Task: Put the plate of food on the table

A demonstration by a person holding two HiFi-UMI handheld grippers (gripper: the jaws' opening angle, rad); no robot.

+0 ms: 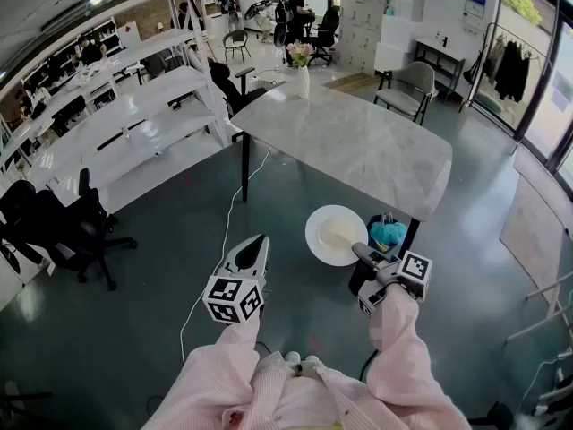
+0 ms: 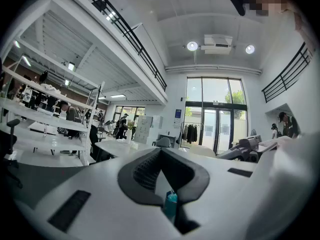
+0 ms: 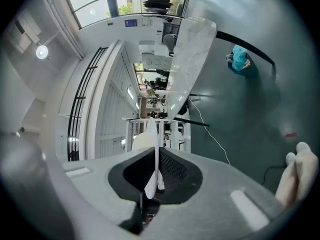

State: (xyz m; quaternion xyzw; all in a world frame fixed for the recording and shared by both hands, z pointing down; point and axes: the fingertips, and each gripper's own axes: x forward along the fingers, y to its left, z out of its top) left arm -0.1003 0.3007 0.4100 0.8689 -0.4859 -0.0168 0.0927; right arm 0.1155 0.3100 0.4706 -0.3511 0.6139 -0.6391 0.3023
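Pale food (image 1: pixel 340 234) hard to make out on one white plate (image 1: pixel 314 231), rim pinched in right tool (image 1: pixel 358 251), left tool (image 1: pixel 261 240) closed, empty, one worktop (image 1: pixel 358 146), one vase (image 1: pixel 303 81)

The right hand-held gripper (image 3: pixel 157 156) clamps the white plate (image 3: pixel 150 134) edge-on by its rim, marble table (image 3: pixel 192 59) beyond.

— Where's my head camera looking?
— From high up, steeply down at the floor (image 1: pixel 134 330) and the table (image 1: pixel 358 141).
— And my gripper cameras?
— The left one faces level toward the windows (image 2: pixel 215 99). The right one is rolled sideways. Both also catch that table.
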